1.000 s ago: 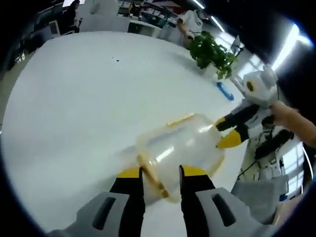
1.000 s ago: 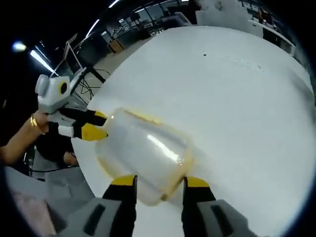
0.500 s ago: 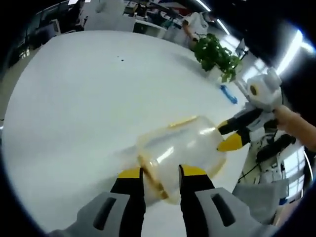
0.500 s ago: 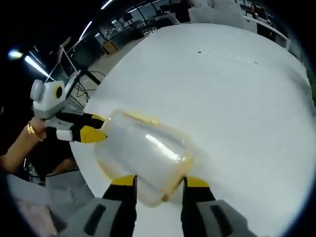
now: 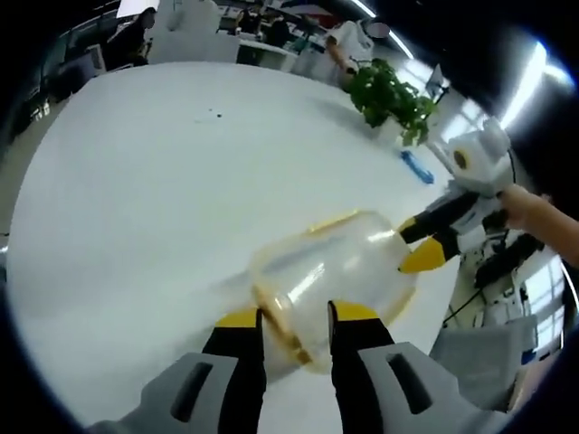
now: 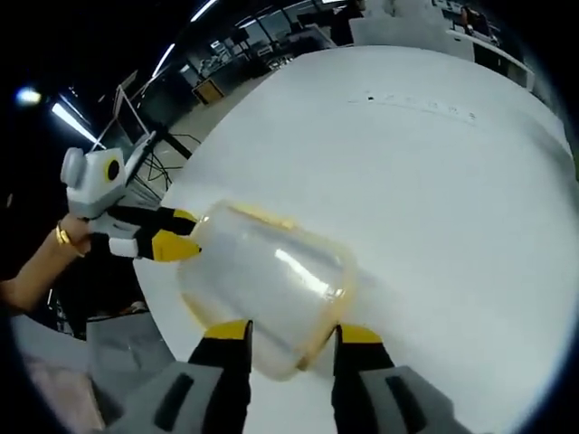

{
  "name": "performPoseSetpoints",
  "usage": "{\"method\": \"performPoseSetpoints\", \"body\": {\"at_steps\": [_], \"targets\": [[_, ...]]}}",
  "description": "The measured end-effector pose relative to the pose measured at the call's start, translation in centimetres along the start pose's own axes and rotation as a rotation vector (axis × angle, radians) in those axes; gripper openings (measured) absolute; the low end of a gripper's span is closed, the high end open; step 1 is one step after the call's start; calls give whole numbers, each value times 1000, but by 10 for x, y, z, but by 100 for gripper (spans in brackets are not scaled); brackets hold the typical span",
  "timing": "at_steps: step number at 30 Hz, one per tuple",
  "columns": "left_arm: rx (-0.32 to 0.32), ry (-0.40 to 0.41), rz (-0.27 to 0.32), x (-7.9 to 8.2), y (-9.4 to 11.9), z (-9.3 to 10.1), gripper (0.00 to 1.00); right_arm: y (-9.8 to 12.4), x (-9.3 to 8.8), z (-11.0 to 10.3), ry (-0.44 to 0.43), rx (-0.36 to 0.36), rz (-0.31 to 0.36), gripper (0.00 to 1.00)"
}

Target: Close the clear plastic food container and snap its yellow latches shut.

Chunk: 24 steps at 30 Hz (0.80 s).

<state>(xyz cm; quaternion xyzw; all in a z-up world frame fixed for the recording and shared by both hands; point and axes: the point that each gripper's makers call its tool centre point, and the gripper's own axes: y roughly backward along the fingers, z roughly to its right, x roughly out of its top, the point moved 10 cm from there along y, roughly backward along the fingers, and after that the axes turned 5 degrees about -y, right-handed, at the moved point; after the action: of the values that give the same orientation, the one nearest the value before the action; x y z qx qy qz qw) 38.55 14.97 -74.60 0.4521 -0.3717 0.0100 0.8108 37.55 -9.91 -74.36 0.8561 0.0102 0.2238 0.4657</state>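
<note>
Two tools are clenched on the clear plastic food container [image 5: 330, 271] above the white tabletop [image 5: 154, 181]: the left tool [image 5: 296, 324] at the 6 o'clock end, the right tool [image 6: 282, 339] at the opposite end. A potted plant [image 5: 391, 98] is seen at 1 o'clock.

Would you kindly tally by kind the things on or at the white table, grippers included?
Clear plastic food container with yellow latches: 1
Two-jaw grippers: 2, the left gripper and the right gripper
Green leafy potted plant: 1
Small blue object near the plant: 1
Total: 5
</note>
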Motion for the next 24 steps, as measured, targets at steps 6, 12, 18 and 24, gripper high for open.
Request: {"method": "performPoseSetpoints", "body": {"at_steps": [6, 12, 18, 24], "targets": [[36, -36, 29, -2, 2, 4, 24, 1, -7, 0, -8, -4, 45, 33], [49, -134, 41, 1, 3, 3, 28, -1, -9, -3, -49, -8, 73, 35], [77, -187, 12, 8, 6, 3, 30, 4, -11, -6, -7, -22, 98, 36], [69, -196, 20, 15, 14, 5, 28, 14, -6, -6, -8, -13, 117, 37]]}}
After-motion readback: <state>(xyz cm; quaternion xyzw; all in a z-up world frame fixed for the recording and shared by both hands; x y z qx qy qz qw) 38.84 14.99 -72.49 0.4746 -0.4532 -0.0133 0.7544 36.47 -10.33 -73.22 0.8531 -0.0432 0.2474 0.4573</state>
